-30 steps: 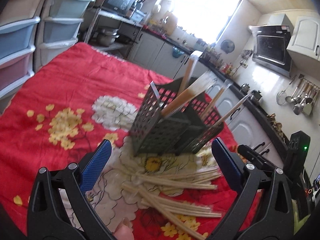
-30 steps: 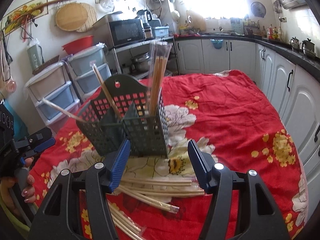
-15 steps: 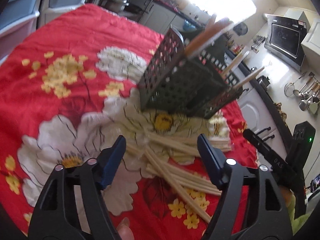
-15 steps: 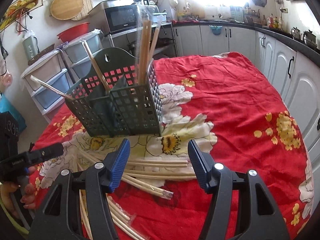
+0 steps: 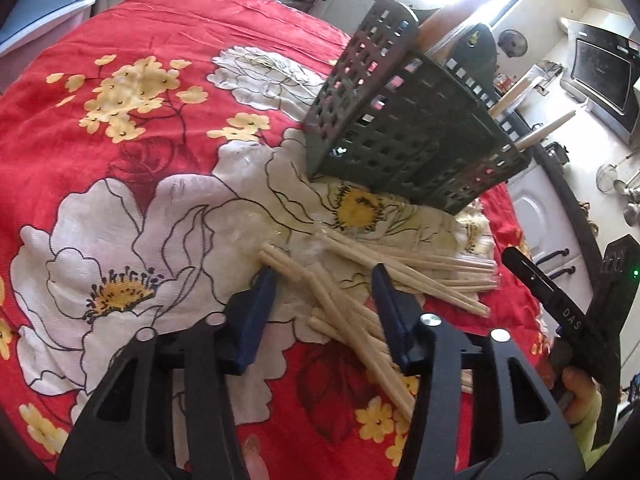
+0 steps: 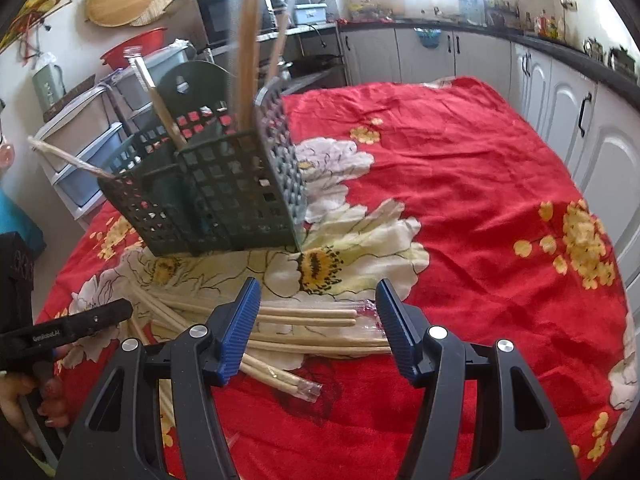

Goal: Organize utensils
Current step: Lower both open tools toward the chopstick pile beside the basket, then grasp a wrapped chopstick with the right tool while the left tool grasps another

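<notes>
A dark green perforated utensil caddy (image 5: 404, 132) (image 6: 224, 196) stands on the table and holds a few chopstick packs upright. Several plastic-wrapped pairs of wooden chopsticks (image 5: 360, 304) (image 6: 304, 320) lie in a loose pile in front of it. My left gripper (image 5: 324, 280) is open, low over the pile, its fingers straddling a wrapped pair without touching. My right gripper (image 6: 318, 292) is open and empty, just above the other end of the pile. The right gripper's body also shows in the left wrist view (image 5: 560, 312), and the left gripper's body in the right wrist view (image 6: 60, 332).
The table is covered by a red floral cloth (image 6: 460, 184). Plastic drawer units (image 6: 92, 152) stand past its far left side. White kitchen cabinets (image 6: 560, 92) run along the right. A microwave (image 6: 224, 12) sits on a shelf behind.
My left gripper has dropped down and forward to the chopstick pile and narrowed its opening. My right gripper has moved down and closer to the pile. The caddy has not moved.
</notes>
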Available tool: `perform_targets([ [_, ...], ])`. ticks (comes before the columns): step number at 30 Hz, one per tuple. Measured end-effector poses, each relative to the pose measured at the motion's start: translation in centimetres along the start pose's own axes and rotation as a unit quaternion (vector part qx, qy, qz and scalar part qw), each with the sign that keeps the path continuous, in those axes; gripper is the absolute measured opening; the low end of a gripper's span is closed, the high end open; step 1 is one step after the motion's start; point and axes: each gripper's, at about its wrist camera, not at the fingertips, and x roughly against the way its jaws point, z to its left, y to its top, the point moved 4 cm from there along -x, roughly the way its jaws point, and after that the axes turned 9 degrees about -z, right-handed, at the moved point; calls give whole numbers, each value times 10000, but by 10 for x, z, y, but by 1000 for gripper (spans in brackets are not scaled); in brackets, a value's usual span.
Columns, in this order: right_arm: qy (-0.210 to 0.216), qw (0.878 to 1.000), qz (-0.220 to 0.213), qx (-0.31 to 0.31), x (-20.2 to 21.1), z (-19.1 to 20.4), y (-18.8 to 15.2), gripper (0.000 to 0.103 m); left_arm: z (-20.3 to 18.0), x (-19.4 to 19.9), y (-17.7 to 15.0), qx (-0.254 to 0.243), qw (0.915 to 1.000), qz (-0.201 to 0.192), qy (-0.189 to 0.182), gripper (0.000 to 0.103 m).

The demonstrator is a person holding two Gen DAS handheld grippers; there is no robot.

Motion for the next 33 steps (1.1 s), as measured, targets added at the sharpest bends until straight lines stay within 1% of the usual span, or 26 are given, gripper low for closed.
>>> perform_targets([
  [2,-9,10000,48,-85,-4,-5,-1,58,2,-1,1,2,10000,-10,51,34],
  [4,-3,9998,104,-163,-8,-9,-1,58,6,-1,1,17,10000,-23,87,27],
  [8,43,9988,268,-414,-17,-19,-5,58,11,0,1,63,9999,-44,81,21],
  [10,79,9981,331,-518,-19,-22,-6,54,13,-1,0,96,9999,-53,65,17],
  [12,136,9974,371,-604,-22,-25,-7,46,15,-1,1,139,9999,-51,36,16],
  [13,149,9972,380,-622,-23,-26,-7,44,16,0,0,164,9999,-50,20,15],
  [15,170,9970,398,-638,-24,-26,-8,32,16,0,1,180,9998,-49,4,15],
  [16,178,9968,413,-657,-24,-27,-9,30,16,0,0,188,9998,-52,-4,14],
  [19,193,9959,416,-775,-23,-31,-10,18,17,1,1,213,9998,-49,-20,14],
  [21,231,9957,374,-816,-20,-31,-8,7,17,1,1,233,9997,-47,-30,14],
  [26,334,9961,138,-808,-5,-27,1,4,19,2,2,323,9994,-46,-99,12],
  [28,380,9962,47,-787,1,-24,6,4,19,4,3,355,9993,-55,-137,10],
  [33,563,9958,-230,-683,20,-12,20,3,20,11,6,398,9988,-137,-260,9],
])
